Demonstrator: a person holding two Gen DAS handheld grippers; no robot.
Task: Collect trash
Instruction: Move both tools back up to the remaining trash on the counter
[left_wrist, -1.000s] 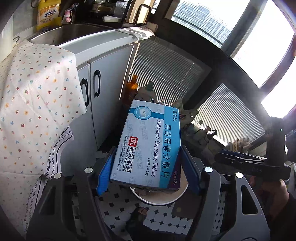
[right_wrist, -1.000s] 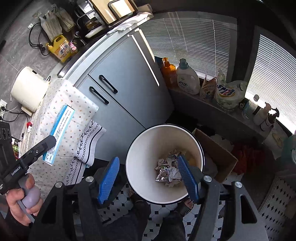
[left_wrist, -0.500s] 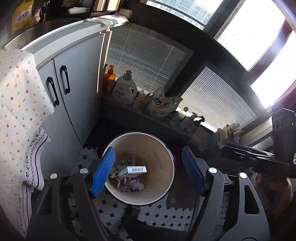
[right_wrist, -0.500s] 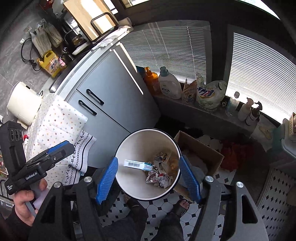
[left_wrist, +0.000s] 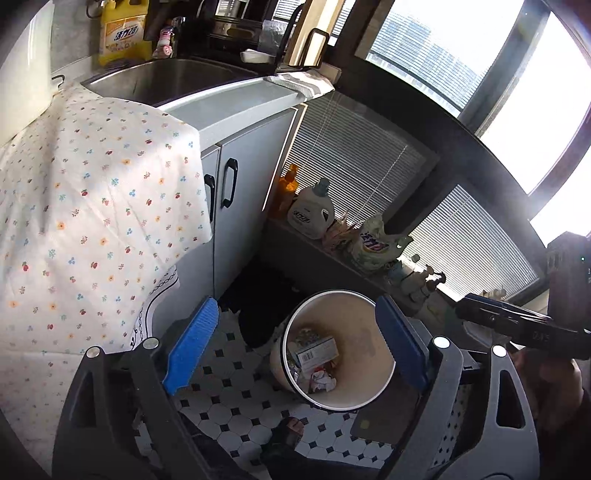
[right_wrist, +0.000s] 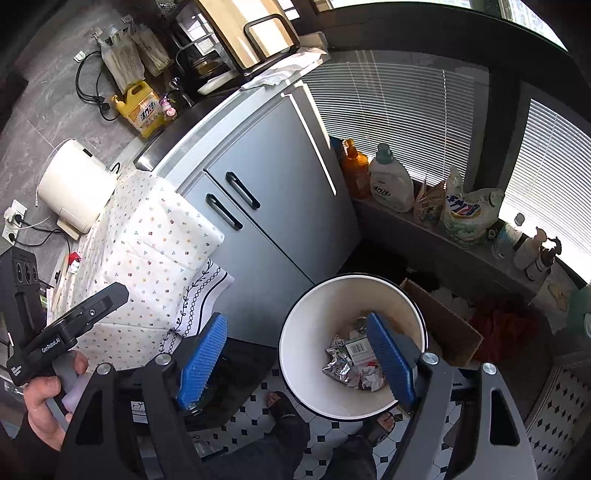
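Note:
A round white trash bin (left_wrist: 365, 369) stands on the tiled floor; it also shows in the right wrist view (right_wrist: 306, 332). A medicine box (left_wrist: 317, 351) lies inside on crumpled foil and paper trash (right_wrist: 340, 363); its barcode end shows in the right wrist view (right_wrist: 359, 347). My left gripper (left_wrist: 295, 345) is open and empty, high above the bin. My right gripper (right_wrist: 299, 354) is open and empty, also above the bin. Each gripper shows in the other's view, the right one (left_wrist: 517, 325) at the right edge and the left one (right_wrist: 70, 332) at the left.
A table with a flowered cloth (left_wrist: 85, 221) is at left, beside a grey cabinet (right_wrist: 266, 206) with a sink (left_wrist: 173, 77). Detergent bottles (right_wrist: 391, 181) line a low ledge under blinds. A cardboard box (right_wrist: 443, 328) sits right of the bin. My feet (right_wrist: 280, 402) are below.
The left gripper opened and the medicine box fell into the bin. Both grippers have since shifted, so the bin sits further right in each view.

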